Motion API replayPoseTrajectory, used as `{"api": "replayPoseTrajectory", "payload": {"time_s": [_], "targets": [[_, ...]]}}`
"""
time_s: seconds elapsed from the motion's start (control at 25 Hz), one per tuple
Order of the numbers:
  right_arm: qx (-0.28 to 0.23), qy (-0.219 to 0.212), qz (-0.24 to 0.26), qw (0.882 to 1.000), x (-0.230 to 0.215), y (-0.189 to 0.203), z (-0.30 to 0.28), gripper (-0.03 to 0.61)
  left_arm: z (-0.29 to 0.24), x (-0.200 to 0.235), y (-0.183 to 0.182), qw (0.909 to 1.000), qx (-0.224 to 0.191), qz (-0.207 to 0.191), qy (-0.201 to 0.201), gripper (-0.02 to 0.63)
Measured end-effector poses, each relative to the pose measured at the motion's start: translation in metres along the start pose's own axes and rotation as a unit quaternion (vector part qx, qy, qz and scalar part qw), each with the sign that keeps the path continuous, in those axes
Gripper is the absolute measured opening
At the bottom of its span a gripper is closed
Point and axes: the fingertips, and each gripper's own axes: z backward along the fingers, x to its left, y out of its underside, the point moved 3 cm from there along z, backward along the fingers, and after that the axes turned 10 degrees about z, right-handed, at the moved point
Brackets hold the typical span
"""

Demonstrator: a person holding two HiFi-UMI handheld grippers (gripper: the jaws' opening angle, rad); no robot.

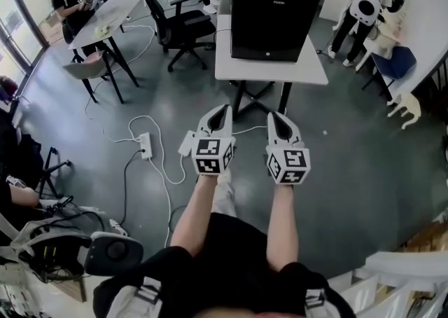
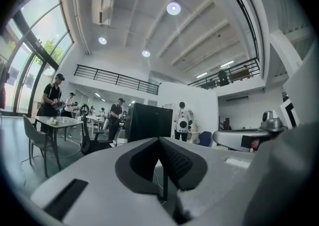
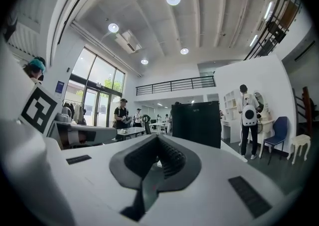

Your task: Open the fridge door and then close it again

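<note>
Fridge: black and box-shaped, it stands ahead of both grippers and well apart from them; its door looks shut flush, so nothing inside it shows.
Table: white top on dark crossed legs, bearing the fridge, with bare surface on either side of it.
Left gripper: held level and pointing toward the fridge; its own view shows the two jaws pressed together with nothing between them.
Right gripper: just beside the left gripper and level like it, aimed at the fridge; its jaws also meet and hold nothing.
Power strip: white, lying on the grey floor to the left of the left gripper, with white cable looping away from it.
Office chair: black, ahead and to the left of the left gripper, beside the table.
Stool: small and white, off to the right of the right gripper.
Person: stands beyond the right gripper, to the right of the fridge, at a white desk.
</note>
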Motion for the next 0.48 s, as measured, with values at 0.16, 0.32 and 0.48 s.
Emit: {"api": "replayPoseTrajectory", "payload": {"time_s": [0.16, 0.32, 0.48], "targets": [[0.001, 0.007, 0.010, 1.000, -0.027, 0.004, -0.055, -0.005, -0.061, 0.032, -0.002, 0.9998, 0.006, 0.004, -0.017, -0.002], [0.010, 0.023, 0.006, 1.000, -0.072, 0.009, -0.119, -0.005, -0.142, 0.049, -0.012, 0.9999, 0.006, 0.013, -0.001, -0.002], [0.017, 0.021, -0.006, 1.000, -0.103, 0.016, -0.203, -0.005, -0.220, 0.078, -0.029, 0.9998, 0.011, 0.010, 0.012, 0.000]]}}
